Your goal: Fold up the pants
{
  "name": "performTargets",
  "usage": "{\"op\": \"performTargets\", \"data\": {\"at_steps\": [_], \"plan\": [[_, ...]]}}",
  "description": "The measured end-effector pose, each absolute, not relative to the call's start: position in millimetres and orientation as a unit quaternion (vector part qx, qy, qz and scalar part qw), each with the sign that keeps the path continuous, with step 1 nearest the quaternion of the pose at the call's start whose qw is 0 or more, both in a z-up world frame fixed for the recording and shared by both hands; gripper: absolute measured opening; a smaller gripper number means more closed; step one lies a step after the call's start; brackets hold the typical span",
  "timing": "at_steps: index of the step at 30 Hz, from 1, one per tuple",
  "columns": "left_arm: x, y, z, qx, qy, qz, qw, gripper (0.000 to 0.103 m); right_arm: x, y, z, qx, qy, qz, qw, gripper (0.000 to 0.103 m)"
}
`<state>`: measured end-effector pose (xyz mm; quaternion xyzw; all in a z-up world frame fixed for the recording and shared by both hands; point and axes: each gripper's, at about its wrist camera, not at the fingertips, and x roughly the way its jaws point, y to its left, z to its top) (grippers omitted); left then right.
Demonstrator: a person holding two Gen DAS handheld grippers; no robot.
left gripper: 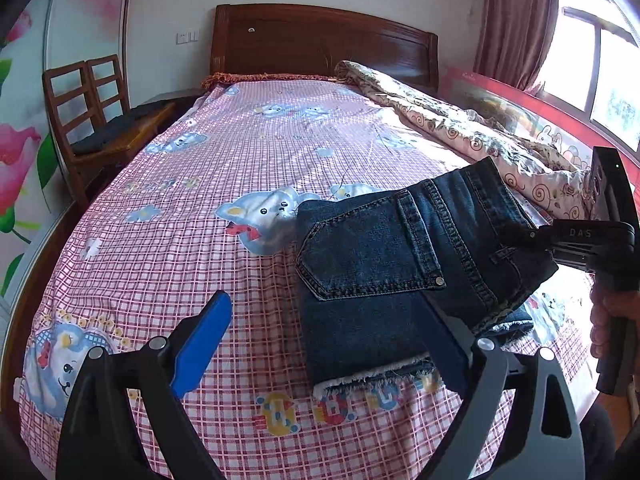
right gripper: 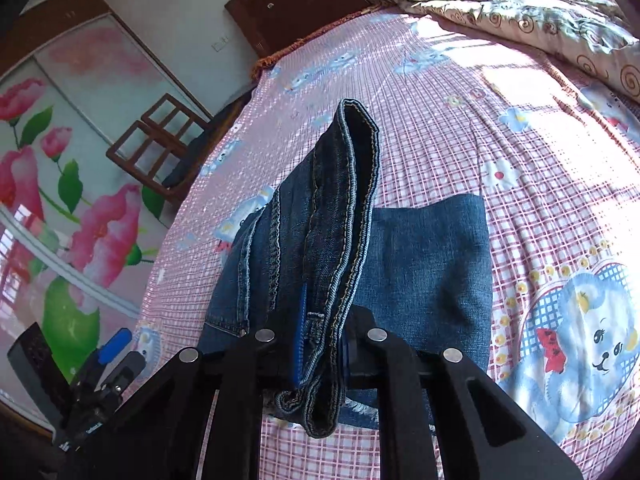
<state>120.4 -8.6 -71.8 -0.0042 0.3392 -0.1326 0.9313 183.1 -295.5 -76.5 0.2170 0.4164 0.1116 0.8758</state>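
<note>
Dark blue jeans lie partly folded on the pink checked bed sheet, frayed hems toward me. My left gripper is open just in front of the jeans; its left blue pad is clear of them and its right finger lies along the denim's near right edge. My right gripper is shut on the jeans' waistband, holding that end raised over the folded legs. It also shows in the left wrist view, pinching the waistband at the right.
A crumpled floral quilt lies along the bed's far right side. A wooden headboard stands at the back. Wooden chairs stand left of the bed, before a flowered wardrobe. A window is at the right.
</note>
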Motion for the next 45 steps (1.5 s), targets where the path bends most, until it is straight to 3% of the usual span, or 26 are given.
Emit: {"op": "performTargets", "data": {"at_steps": [6, 9, 14, 19, 25, 34, 40, 41, 42, 45], "plan": [[140.8, -36.8, -76.7, 0.044, 0.315, -0.136, 0.938, 0.095, 174.1, -345.8, -135.6, 0.254, 0.446, 0.05, 0.857, 0.012], [155.6, -50.8, -92.7, 0.069, 0.332, -0.141, 0.93, 0.095, 166.1, -364.4, -165.7, 0.317, 0.446, 0.05, 0.835, 0.02], [184.6, -48.4, -96.2, 0.059, 0.355, -0.113, 0.926, 0.095, 151.5, -368.5, -147.8, 0.308, 0.451, 0.023, 0.837, 0.022], [221.3, -37.6, -77.0, -0.008, 0.355, -0.11, 0.928, 0.095, 132.9, -385.6, -116.4, 0.316, 0.388, -0.015, 0.866, 0.022], [255.6, -82.0, -77.7, -0.035, 0.357, -0.166, 0.918, 0.095, 189.7, -364.4, -88.5, 0.33, 0.33, 0.039, 0.884, 0.022], [290.2, -109.3, -139.7, 0.01, 0.424, -0.098, 0.9, 0.095, 245.1, -348.2, -127.0, 0.292, 0.396, 0.015, 0.87, 0.022], [313.7, -99.2, -174.8, -0.034, 0.472, -0.099, 0.876, 0.101, 246.9, -364.0, -163.5, 0.322, 0.421, 0.013, 0.848, 0.012], [314.0, -100.6, -175.7, -0.031, 0.468, -0.099, 0.878, 0.101, 246.8, -369.4, -167.7, 0.336, 0.421, 0.014, 0.842, 0.002], [314.4, -101.9, -175.7, -0.028, 0.468, -0.099, 0.878, 0.101, 245.5, -374.4, -171.1, 0.345, 0.424, 0.008, 0.838, 0.0], [313.3, -101.6, -172.4, -0.026, 0.468, -0.1, 0.877, 0.101, 240.4, -373.6, -161.6, 0.336, 0.43, 0.015, 0.838, 0.0]]}}
